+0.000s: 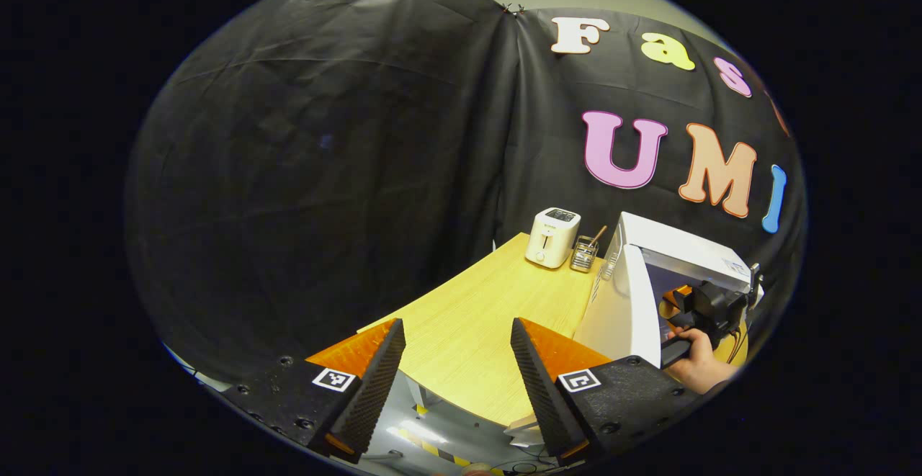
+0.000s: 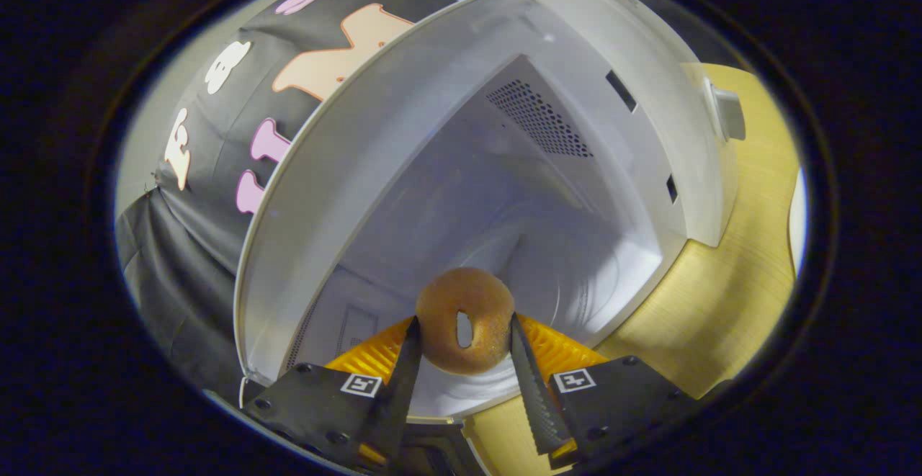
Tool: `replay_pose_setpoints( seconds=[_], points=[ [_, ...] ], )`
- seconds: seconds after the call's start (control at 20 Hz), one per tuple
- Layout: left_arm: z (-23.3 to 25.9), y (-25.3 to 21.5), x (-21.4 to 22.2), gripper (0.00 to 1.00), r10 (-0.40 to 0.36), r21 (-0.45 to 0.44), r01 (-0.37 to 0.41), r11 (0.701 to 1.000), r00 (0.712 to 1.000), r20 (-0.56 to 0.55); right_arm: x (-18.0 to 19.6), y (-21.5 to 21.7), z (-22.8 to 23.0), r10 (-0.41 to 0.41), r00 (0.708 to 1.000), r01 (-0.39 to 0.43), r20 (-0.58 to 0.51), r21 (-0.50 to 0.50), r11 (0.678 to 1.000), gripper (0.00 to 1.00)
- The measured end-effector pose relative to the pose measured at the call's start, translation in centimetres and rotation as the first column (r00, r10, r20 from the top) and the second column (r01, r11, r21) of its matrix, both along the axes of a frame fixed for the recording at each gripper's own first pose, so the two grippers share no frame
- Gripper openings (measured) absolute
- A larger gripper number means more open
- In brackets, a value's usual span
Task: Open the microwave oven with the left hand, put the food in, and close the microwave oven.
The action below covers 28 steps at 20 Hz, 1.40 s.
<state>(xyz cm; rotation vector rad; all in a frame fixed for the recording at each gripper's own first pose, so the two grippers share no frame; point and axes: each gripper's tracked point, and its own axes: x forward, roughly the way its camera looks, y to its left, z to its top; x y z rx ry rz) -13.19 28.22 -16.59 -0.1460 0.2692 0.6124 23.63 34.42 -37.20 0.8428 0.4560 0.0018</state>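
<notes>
The right gripper point(image 2: 462, 346) had its fingers clamped on a doughnut point(image 2: 465, 329), one finger against each side of the ring, the hole facing the camera. The doughnut hung at the mouth of the microwave point(image 2: 504, 195), just above the near edge of the cavity floor and not yet set down. Behind it, the white cavity lay open, with a vent grille on one wall and the turntable dimly visible on the floor.

The doughnut looked light and soft, probably easy to dent or crumble, so a gentle hold across its outer rim, as here, seemed right; a squeeze through the hole would likely tear it. It would probably release cleanly when lowered flat onto the turntable.

The left gripper point(image 1: 457, 371) had its fingers wide apart, holding nothing, above the near edge of the table point(image 1: 475, 317). To its right stood the microwave point(image 1: 648, 281) with its door point(image 1: 623, 303) swung open, and a hand point(image 1: 695, 361) holding the other gripper at the opening. At the far end of the table sat a toaster point(image 1: 552, 237) and a small holder point(image 1: 584, 254) beside it.
</notes>
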Motion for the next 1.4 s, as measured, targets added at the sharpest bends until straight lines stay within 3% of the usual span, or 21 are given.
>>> replay_pose_setpoints(
  seconds=[0.1,0.15,0.35,0.45,0.8,1.2,1.4],
  points=[
    [-0.4,0.4,-0.3,0.87,0.011,-0.003,-0.011,1.000,1.000,-0.013,0.6,-0.2,-0.4,-0.022,1.000,0.022,0.001,-0.017,1.000,0.71],
    [-0.5,0.6,-0.4,0.87,0.015,-0.004,-0.015,1.000,1.000,-0.016,0.8,-0.5,-0.3,-0.027,1.000,0.027,0.002,-0.025,0.999,0.64],
    [-0.8,1.0,-0.4,0.87,0.023,-0.007,-0.023,1.000,1.000,-0.019,1.4,-0.8,-0.9,-0.036,0.999,0.036,-0.001,-0.044,0.998,0.67],
    [-0.9,0.9,-0.4,0.87,0.019,-0.008,-0.020,1.000,1.000,-0.019,1.2,-1.2,-0.7,-0.042,0.999,0.043,0.008,-0.066,0.997,0.99],
    [-1.1,0.8,-0.5,0.87,-0.002,-0.005,0.002,1.000,1.000,-0.017,-1.2,-2.2,0.6,0.033,0.998,-0.024,0.051,-0.160,0.987,0.99],
    [-2.4,-0.3,-0.7,0.83,-0.059,-0.015,0.059,0.998,0.997,-0.042,-7.2,-5.3,2.3,0.196,0.977,-0.160,0.078,-0.336,0.928,0.99],
    [-3.6,-1.2,0.0,0.66,-0.121,-0.038,0.119,0.992,0.991,-0.057,-10.9,-6.9,3.4,0.285,0.956,-0.232,0.072,-0.411,0.881,0.99]
  ],
)
